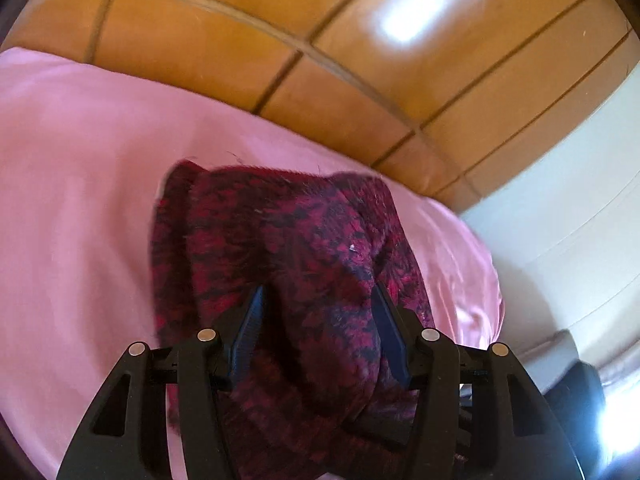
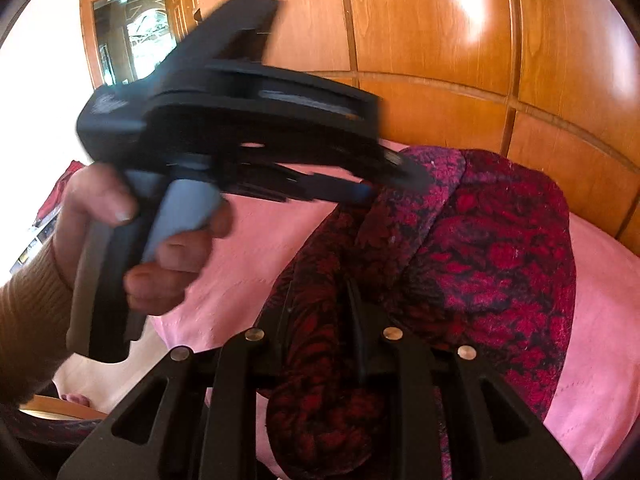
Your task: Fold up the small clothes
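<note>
Red-and-black knit garment (image 1: pixel 296 248) lies mid-frame, bunched on the pink bed (image 1: pixel 80 168): soft, limp, best taken by its edges. Left hand-held gripper (image 1: pixel 316 308) gapes, released; right hand-held gripper (image 2: pixel 320 292) pinches a fold.

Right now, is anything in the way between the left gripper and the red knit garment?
Nothing visible. The left gripper has its jaws spread right over the red knit garment on the pink sheet; the right gripper pinches a fold.
</note>
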Motion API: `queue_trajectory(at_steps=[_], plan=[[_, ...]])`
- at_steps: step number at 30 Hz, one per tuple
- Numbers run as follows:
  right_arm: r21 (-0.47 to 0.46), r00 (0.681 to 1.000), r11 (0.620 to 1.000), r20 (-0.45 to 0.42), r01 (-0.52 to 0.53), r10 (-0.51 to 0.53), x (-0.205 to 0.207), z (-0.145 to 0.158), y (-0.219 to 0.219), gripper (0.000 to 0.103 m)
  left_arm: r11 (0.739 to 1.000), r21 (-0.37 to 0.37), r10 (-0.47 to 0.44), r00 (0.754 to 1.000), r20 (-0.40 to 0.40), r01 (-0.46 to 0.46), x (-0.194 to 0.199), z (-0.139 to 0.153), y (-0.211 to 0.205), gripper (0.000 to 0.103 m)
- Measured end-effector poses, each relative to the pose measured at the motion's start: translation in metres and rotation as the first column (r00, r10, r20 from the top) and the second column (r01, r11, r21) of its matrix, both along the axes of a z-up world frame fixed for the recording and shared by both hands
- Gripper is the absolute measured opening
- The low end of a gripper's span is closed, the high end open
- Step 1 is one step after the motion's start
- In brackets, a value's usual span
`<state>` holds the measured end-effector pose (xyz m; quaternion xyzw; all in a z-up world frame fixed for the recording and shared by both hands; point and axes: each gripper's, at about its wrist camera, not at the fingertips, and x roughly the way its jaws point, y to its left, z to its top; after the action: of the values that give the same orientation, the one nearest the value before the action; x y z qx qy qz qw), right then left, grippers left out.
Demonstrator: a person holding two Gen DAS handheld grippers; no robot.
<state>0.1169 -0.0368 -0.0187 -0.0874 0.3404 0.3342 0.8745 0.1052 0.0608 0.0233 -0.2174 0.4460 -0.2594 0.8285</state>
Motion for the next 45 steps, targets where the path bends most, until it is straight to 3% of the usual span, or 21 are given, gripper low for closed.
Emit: queue_trajectory(at_steps=[2,3,5,8,9,10,14,16,18,22,26,31,34,36,39,41,45], plan=[[-0.007,1.000,1.000,0.025,0.004,-0.004,-0.001,0.001,0.001,0.024,0.998,0.046,-0.031,0.999,0.008,0.031,0.006,0.003,-0.013,0.045],[-0.003,1.000,1.000,0.031,0.004,-0.004,-0.001,0.003,0.001,0.031,0.997,0.073,-0.036,0.999,0.020,0.034,0.007,0.003,-0.017,0.033],[0.028,0.999,0.999,0.026,-0.019,0.018,-0.002,0.009,-0.005,0.045,0.996,0.083,-0.042,0.999,0.028,0.040,0.012,0.005,-0.025,0.021],[0.127,0.994,0.988,-0.051,-0.087,0.094,-0.007,0.024,-0.027,0.063,0.992,0.120,-0.032,0.998,0.053,0.025,0.017,0.010,-0.028,0.016],[0.197,0.988,0.975,-0.096,-0.102,0.123,-0.007,0.031,-0.044,0.069,0.992,0.126,-0.032,0.998,0.058,0.024,0.017,0.012,-0.028,0.015],[0.233,0.985,0.967,-0.112,-0.103,0.131,-0.008,0.035,-0.056,0.070,0.991,0.130,-0.032,0.997,0.063,0.023,0.016,0.014,-0.028,0.015],[0.306,0.987,0.952,-0.144,-0.021,0.068,-0.001,0.045,-0.111,0.070,0.990,0.137,-0.023,0.996,0.081,0.011,0.016,0.022,-0.023,0.014],[0.232,0.990,0.971,-0.141,0.053,-0.020,0.002,0.034,-0.124,0.069,0.990,0.139,-0.016,0.996,0.093,0.003,0.012,0.025,-0.017,0.014],[0.163,0.984,0.981,-0.159,0.106,-0.080,0.015,0.014,-0.125,0.060,0.990,0.144,-0.010,0.994,0.106,-0.006,0.007,0.029,-0.011,0.013],[0.132,0.986,0.986,-0.147,0.100,-0.080,0.029,-0.004,-0.100,0.057,0.986,0.161,0.018,0.992,0.126,-0.039,-0.001,0.034,0.003,0.013],[0.081,0.994,0.995,-0.092,0.061,-0.054,0.036,-0.008,-0.061,0.058,0.977,0.176,0.105,0.989,0.107,-0.123,-0.006,0.026,0.034,0.013],[-0.086,0.998,0.995,0.029,0.051,-0.049,0.029,-0.030,-0.013,0.060,0.932,0.277,0.242,0.970,0.010,-0.236,-0.011,-0.025,0.050,0.020],[-0.123,0.997,0.991,0.061,0.050,-0.043,0.027,-0.033,-0.009,0.062,0.902,0.328,0.275,0.959,0.061,-0.280,-0.018,-0.029,0.041,0.021],[-0.088,1.000,0.996,0.011,0.023,-0.022,0.032,-0.028,-0.017,0.062,0.888,0.353,0.283,0.955,0.089,-0.296,-0.020,-0.024,0.034,0.021],[0.075,0.991,0.997,-0.131,-0.012,0.022,0.049,-0.007,-0.042,0.061,0.864,0.403,0.273,0.953,0.131,-0.303,-0.024,-0.017,0.022,0.021],[0.213,0.979,0.976,-0.205,0.038,0.007,0.067,0.008,-0.075,0.061,0.839,0.445,0.266,0.949,0.167,-0.314,-0.028,-0.014,0.016,0.021],[0.232,0.974,0.966,-0.216,0.119,-0.068,0.106,0.017,-0.086,0.059,0.821,0.462,0.280,0.942,0.186,-0.336,-0.029,-0.012,0.015,0.021]])
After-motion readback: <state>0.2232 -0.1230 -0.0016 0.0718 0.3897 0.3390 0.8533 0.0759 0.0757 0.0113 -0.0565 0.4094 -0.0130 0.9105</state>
